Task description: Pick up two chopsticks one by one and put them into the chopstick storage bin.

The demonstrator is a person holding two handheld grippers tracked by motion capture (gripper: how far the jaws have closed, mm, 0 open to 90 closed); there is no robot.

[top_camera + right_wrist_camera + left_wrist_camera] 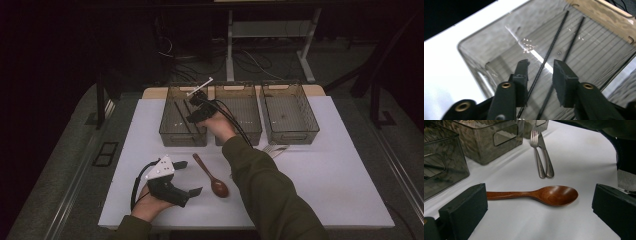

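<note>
White table (pixel 320 165), wooden spoon (pixel 211 176) diagonal, bowl toward person

Before me on the white surface (pixel 325 165): a wooden spoon (pixel 541 194), and a fork (pixel 535 152) touching a knife (pixel 546 156).

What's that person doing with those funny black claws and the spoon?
A person holds a claw-like gripper in each hand at a white table. The right gripper hangs open over the leftmost of three clear bins, where two thin black sticks lie on the bottom. The left gripper is open too, low near the table, with a wooden spoon lying between its jaws but not gripped. A metal fork and knife lie side by side beyond the spoon.
</note>
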